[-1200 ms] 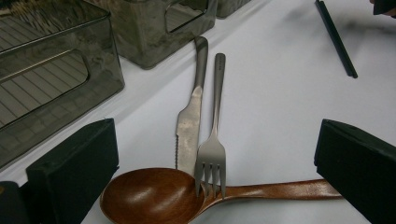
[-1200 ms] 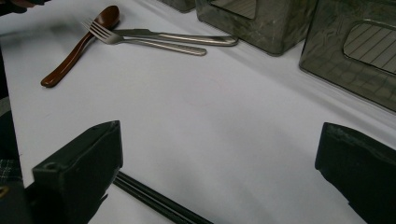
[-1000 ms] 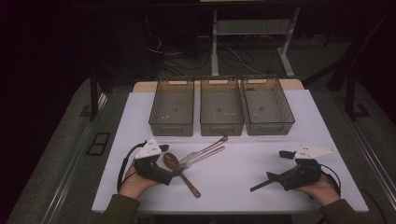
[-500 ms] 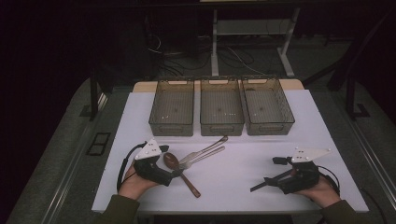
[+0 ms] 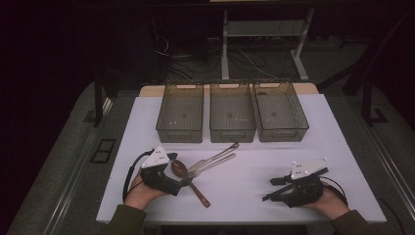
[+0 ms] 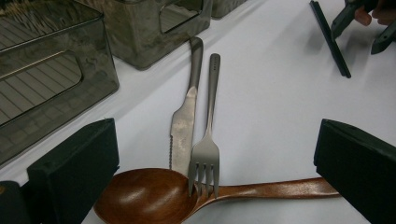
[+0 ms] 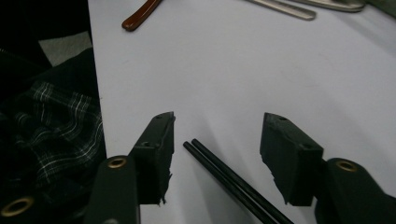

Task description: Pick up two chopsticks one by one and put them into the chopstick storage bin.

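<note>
Chopsticks [image 7: 233, 183] lying on white worktop [image 5: 244, 196] between jaws of right claw [image 7: 215, 149] — jaws just been closing, pads not yet touching. Judged step: pickup of pair. Next: close squarely on both sticks, then lift. Left claw [image 6: 215, 163] spread wide around wooden spoon [image 6: 154, 196], fork [image 6: 208, 140] and knife [image 6: 184, 116] — nothing gripped.

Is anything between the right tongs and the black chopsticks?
Nothing visible. In the right gripper view the pair of thin black chopsticks lies on the white table directly between the two jaws of the right tongs, which have just been closing; gaps remain on both sides, so the pads aren't pressing yet.
</note>
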`<state>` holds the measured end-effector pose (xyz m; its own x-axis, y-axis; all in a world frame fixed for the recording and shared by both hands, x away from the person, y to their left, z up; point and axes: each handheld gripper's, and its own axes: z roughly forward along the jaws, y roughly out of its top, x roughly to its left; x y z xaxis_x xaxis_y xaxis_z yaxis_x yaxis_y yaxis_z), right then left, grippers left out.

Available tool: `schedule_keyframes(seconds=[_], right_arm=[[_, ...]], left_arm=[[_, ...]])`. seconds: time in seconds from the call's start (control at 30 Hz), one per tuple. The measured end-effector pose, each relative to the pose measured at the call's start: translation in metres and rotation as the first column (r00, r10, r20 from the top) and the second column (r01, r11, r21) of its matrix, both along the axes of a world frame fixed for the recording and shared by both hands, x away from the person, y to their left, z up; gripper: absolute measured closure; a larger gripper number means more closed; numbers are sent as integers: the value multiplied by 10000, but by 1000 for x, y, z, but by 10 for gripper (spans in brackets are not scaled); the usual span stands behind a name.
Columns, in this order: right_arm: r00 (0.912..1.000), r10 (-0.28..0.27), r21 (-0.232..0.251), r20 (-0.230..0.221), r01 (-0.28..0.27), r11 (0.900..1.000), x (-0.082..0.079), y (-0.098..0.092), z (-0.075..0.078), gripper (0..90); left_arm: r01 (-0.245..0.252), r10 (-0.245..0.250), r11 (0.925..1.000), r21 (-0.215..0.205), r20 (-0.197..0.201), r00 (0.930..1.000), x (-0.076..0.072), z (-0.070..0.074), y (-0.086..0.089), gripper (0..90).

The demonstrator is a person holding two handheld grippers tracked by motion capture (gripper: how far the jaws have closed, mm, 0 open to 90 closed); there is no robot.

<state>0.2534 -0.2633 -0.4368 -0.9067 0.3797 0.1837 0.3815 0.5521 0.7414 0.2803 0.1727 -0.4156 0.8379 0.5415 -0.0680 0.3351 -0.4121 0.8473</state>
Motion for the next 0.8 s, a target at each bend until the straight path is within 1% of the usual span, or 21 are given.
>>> schedule_keyframes(seconds=[0.03,0.07,0.13,0.17,0.2,0.27,0.33,0.43,0.53,0.57,0.6,0.63,0.67,0.7,0.73,0.8], right_arm=[[9999,116,-69,8,-116,9999,0,2,-1,486],[9999,116,-69,8,-116,9999,0,2,-1,486],[9995,300,-184,37,-300,9994,1,6,-2,520],[9992,397,-209,46,-396,9990,2,7,-3,538],[9981,613,-311,5,-612,9976,3,9,-3,577],[9971,755,-412,-49,-757,9963,3,12,-4,608],[9967,805,-476,-70,-807,9956,4,13,-5,618],[9943,1064,-663,-66,-1066,9921,5,18,-8,653],[9934,1144,-749,-87,-1148,9906,5,20,-8,671],[9923,1242,-795,-43,-1241,9891,5,21,-9,682],[9897,1425,-956,139,-1406,9854,7,21,-9,689],[9887,1489,-1043,186,-1462,9838,7,21,-10,696],[9898,1426,-946,26,-1417,9854,6,23,-10,705],[9892,1466,-988,63,-1453,9844,6,23,-11,711],[9867,1604,-1151,253,-1565,9809,7,23,-11,717],[9872,1583,-1133,195,-1552,9814,5,24,-11,733]], left_arm=[[-18,18,10000,-44,-14,10000,0,0,0,0],[-21,21,10000,-71,-5,10000,0,0,0,0],[-14,14,10000,-37,-13,10000,0,0,0,0],[-9,9,10000,-35,-15,10000,0,0,0,0],[10,-10,10000,10,-6,10000,0,0,0,0],[-36,35,10000,-41,-16,10000,0,-1,-1,0],[-56,56,10000,-49,-19,10000,0,-1,-1,0],[-46,45,10000,-43,-24,10000,0,-1,-1,0],[-30,30,10000,-38,-27,10000,0,-1,-1,0],[-31,31,10000,-36,-26,10000,0,-1,-1,0],[-11,11,10000,-31,-24,10000,0,-1,-1,0],[1,-1,10000,-23,-10,10000,0,-1,-1,0],[18,-18,10000,-6,7,10000,0,-1,-1,0],[21,-21,10000,-21,7,10000,0,-1,-1,0],[51,-51,10000,-8,33,10000,0,-1,-1,0],[51,-52,10000,6,35,10000,0,-1,-1,0]])
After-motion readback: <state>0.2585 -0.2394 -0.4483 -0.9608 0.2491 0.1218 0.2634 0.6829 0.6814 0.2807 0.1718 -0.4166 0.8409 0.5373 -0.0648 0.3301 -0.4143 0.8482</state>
